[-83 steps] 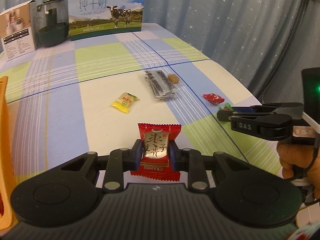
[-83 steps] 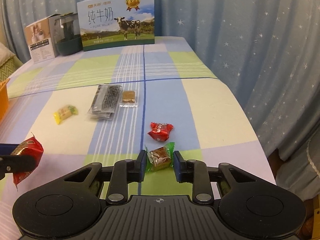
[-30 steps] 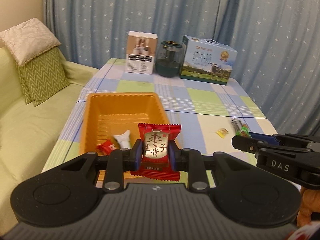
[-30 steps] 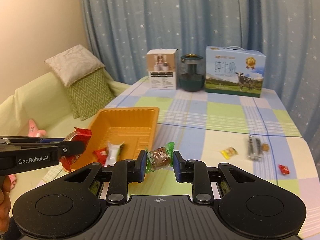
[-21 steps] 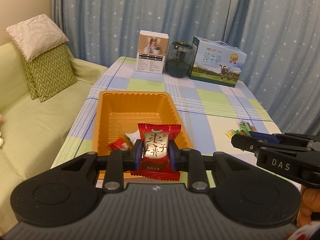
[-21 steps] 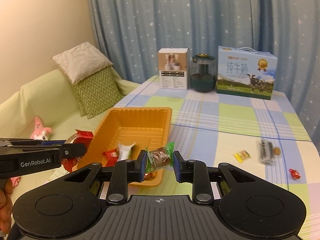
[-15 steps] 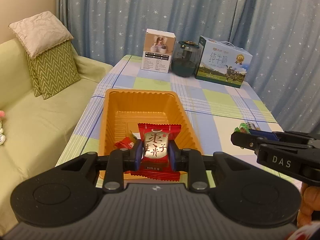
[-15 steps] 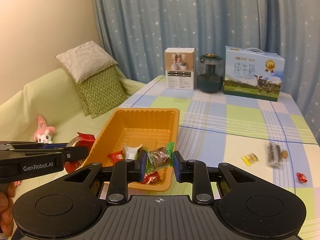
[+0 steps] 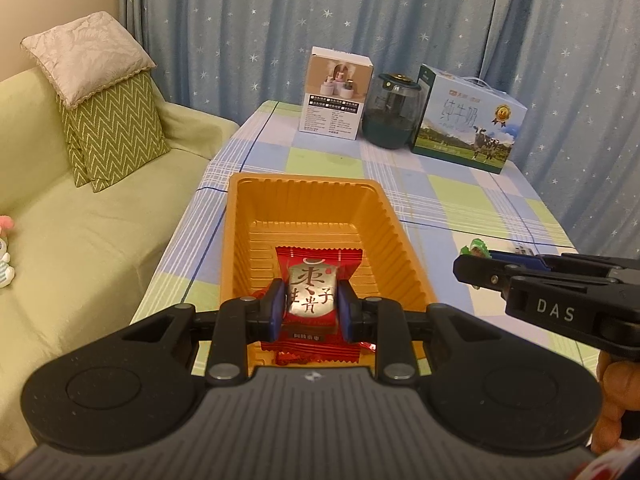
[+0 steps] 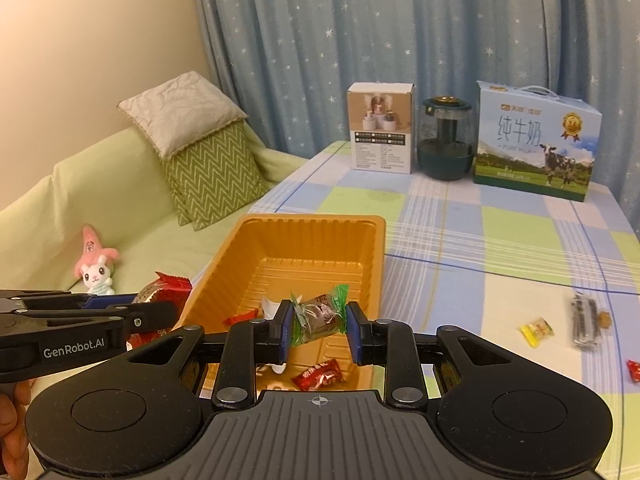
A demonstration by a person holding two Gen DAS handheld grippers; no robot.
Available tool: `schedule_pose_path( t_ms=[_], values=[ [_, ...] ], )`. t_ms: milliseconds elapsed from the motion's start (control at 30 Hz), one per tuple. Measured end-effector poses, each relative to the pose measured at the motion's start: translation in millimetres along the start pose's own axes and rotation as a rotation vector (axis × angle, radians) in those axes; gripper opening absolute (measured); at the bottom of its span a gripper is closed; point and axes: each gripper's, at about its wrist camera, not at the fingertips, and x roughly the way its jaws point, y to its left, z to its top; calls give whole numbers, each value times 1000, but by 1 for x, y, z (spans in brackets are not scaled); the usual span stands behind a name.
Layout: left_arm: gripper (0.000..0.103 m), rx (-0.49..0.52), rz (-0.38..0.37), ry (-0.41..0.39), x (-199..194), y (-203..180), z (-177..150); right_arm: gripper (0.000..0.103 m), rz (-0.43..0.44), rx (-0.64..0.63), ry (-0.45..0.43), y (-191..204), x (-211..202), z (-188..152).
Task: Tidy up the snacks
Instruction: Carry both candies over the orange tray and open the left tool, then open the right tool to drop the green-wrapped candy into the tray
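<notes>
On the far left is a green sofa (image 10: 100,200) with two cushions (image 10: 200,148) and a small pink toy (image 10: 94,266) on the seat. The worktop (image 10: 500,240), with a checked cloth, stands right beside the sofa.

The left hand-held gripper (image 9: 312,308) is clamped on a red snack packet (image 9: 314,292). It holds the packet over the near end of the orange tray (image 9: 236,240). From the right wrist camera, this packet (image 10: 160,292) looks to be by the tray's left wall.

The tray (image 10: 376,248) sits at the left side of the worktop. In it lie a small red candy (image 10: 318,374), another red one (image 10: 240,316) and a white wrapper (image 10: 270,306).

The right hand-held gripper (image 10: 318,326) is clamped on a brown candy with green wrapper ends (image 10: 318,314). It holds the candy above the tray. The two grippers are side by side and apart.

At the back of the worktop stand a white box (image 10: 380,128), a dark green jar (image 10: 446,140) and a milk box with a cow on it (image 10: 536,140). They are well apart from the tray.

To the right, on the cloth, lie a yellow candy (image 10: 538,330), a grey packet (image 10: 584,320) with a small brown piece (image 10: 605,320) just beside it, and a red candy (image 10: 634,370) at the edge.
</notes>
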Motion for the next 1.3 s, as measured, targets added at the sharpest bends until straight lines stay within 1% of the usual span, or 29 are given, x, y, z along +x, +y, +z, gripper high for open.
schedule_pose_path(
  t_ms=[167,567,633,667,833,1067,1233,1300],
  values=[
    [24,8,6,19,16,3,3,28,9,5,18,-1,18,2],
    [25,3,-11,74,56,10,4,28,13,36,63,-13,49,-2],
    [31,7,-1,79,61,10,3,28,13,46,66,-15,53,-2],
    [35,11,6,74,61,11,2,28,14,50,67,-16,54,-3],
    [35,-3,14,69,60,17,-1,28,18,54,73,-19,57,-3],
    [35,-14,20,70,53,19,-2,28,34,54,74,-12,59,-3],
    [35,-17,22,68,50,19,-2,29,54,60,63,-8,60,-1],
    [35,-21,24,68,49,20,-2,30,84,79,64,-9,62,0]
  ],
)
